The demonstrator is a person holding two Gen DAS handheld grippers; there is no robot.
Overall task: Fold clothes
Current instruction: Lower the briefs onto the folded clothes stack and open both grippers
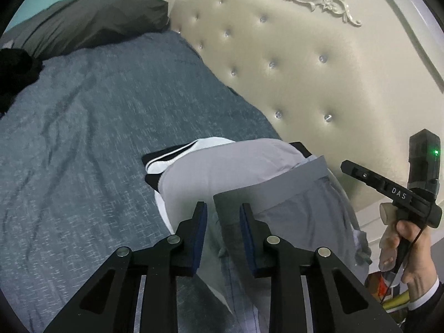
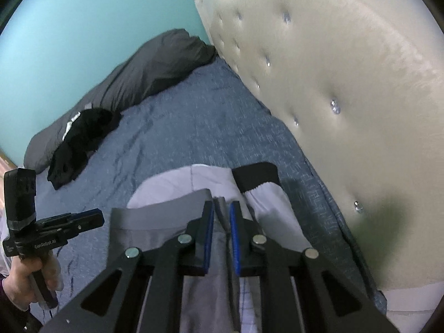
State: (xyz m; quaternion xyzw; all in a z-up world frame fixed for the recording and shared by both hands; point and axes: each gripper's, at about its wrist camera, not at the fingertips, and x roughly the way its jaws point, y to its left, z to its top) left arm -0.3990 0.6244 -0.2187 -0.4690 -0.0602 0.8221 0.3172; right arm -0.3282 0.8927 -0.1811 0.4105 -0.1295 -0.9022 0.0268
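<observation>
1. Grey shorts [image 1: 291, 194] with a darker waistband hang over folded clothes [image 1: 177, 155] on the blue bedspread [image 1: 97, 127].
2. Left gripper [image 1: 223, 211] pinches the waistband's left end.
3. Right gripper [image 2: 222, 211], jaws nearly together, pinches the waistband near the cream headboard [image 2: 347, 83].

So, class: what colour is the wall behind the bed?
Turquoise wall; the right wrist view shows it best.

Bed [image 1: 97, 116] with blue-grey cover, cream tufted headboard [image 1: 305, 63] along 3 o'clock side. Dark grey pillow [image 1: 91, 14] at 11 o'clock. Black garment [image 2: 80, 141] bunched at 9 o'clock, against pillow. Pile of folded clothes [image 1: 222, 163] at 5 o'clock, near headboard.
</observation>
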